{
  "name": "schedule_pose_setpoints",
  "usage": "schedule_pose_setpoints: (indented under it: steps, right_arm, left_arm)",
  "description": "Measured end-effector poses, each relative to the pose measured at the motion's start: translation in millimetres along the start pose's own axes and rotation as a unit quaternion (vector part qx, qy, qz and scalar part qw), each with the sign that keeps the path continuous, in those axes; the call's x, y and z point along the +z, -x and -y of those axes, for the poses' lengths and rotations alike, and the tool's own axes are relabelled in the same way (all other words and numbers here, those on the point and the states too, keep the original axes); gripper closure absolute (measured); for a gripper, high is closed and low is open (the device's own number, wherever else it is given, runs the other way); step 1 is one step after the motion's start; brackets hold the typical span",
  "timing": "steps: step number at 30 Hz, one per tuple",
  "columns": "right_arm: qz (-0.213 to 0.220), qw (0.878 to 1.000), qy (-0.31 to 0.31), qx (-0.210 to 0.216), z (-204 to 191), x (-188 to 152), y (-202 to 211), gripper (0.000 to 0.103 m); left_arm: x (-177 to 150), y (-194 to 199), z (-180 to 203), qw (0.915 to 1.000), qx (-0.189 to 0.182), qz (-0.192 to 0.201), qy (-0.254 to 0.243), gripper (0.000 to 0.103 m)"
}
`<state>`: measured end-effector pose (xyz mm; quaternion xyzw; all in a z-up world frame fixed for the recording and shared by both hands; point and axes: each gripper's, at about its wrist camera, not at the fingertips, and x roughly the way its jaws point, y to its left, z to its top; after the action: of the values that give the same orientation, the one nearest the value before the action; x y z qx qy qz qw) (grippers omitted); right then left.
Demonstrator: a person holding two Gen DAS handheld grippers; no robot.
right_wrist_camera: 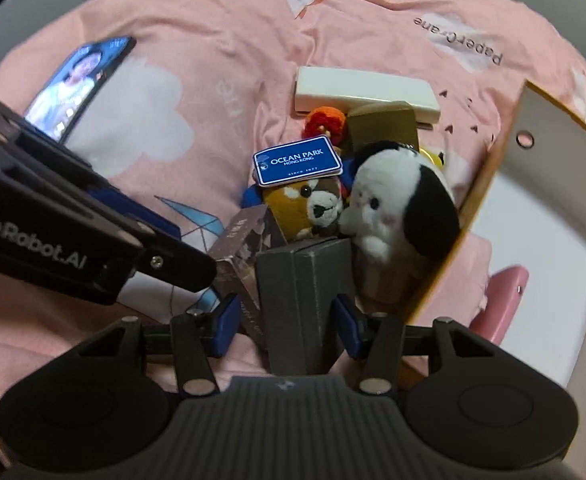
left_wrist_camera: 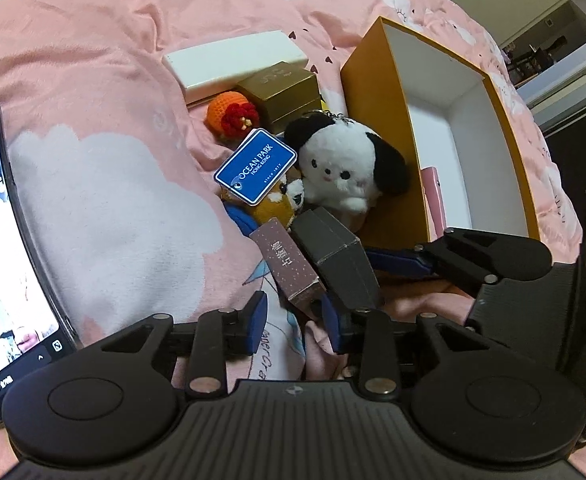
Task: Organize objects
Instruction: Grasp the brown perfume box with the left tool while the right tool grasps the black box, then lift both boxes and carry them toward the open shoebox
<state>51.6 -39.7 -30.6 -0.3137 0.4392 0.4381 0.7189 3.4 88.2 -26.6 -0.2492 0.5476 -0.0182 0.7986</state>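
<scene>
I judged the tidying barely begun: the orange box (left_wrist_camera: pixel 377 132) lay open on the pink bedspread (left_wrist_camera: pixel 105 60) toward its right side, and it held only one pink item (left_wrist_camera: pixel 433 196) against its near wall, as far as I could see. Everything else sat in a heap on the cover just left of that box: a white dog plush (left_wrist_camera: pixel 341 164) leaning against the box wall, a brown plush (right_wrist_camera: pixel 313 208) under a blue Ocean Park tag (left_wrist_camera: pixel 255 166), a crocheted orange (left_wrist_camera: pixel 229 114), a gold box (left_wrist_camera: pixel 283 90) and a long white box (left_wrist_camera: pixel 233 62) behind them. Nearest me lay a mauve carton (left_wrist_camera: pixel 289 268) and a grey box (left_wrist_camera: pixel 339 256), touching each other. My left gripper (left_wrist_camera: pixel 295 318) had its jaws apart astride the near end of the mauve carton, not yet pressing it. My right gripper (right_wrist_camera: pixel 289 320) straddled the grey box, its right pad seemingly at the side, the left with a clear gap, so I counted it unclamped. A phone (left_wrist_camera: pixel 1 240) with a lit screen lay near the left edge of the bedspread. I reckoned nearly all the sorting was left.
</scene>
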Motion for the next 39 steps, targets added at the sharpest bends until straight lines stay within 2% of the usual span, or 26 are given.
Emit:
schedule_pose_setpoints:
  steps: [2,3,11,14,23,27,31,35,39]
  right_arm:
    - [0.000,1.000,0.003,-0.007,-1,0,-1,0.053]
    - [0.001,1.000,0.001,-0.009,1,-1,1,0.061]
    - [0.070,0.997,-0.025,-0.034,15,-2,35,0.065]
    - [0.076,0.996,-0.030,-0.032,19,-3,40,0.066]
    - [0.076,0.995,-0.054,-0.022,27,-10,43,0.067]
    - [0.076,0.995,-0.061,-0.018,29,-12,42,0.067]
    - [0.085,0.994,-0.062,-0.015,30,-13,46,0.068]
    - [0.105,0.992,-0.069,-0.005,35,-12,54,0.068]
    - [0.144,0.988,-0.062,-0.009,38,-5,68,0.068]
  left_arm:
    - [0,0,-1,1.0000,-0.002,0.000,0.001,0.065]
    - [0,0,-1,1.0000,-0.004,0.001,0.002,0.065]
    - [6,-13,-3,0.9996,0.000,0.008,0.025,0.064]
    - [9,-18,-4,0.9992,-0.006,0.010,0.038,0.058]
    - [18,-38,-3,0.9976,0.013,0.002,0.068,0.056]
    - [17,-46,8,0.9984,0.032,-0.006,0.046,0.059]
    - [13,-38,9,0.9986,0.027,0.007,0.045,0.068]
    - [11,-12,18,0.9983,0.038,0.043,0.008,0.076]
    - [20,17,24,0.9964,0.040,0.072,-0.022,0.077]
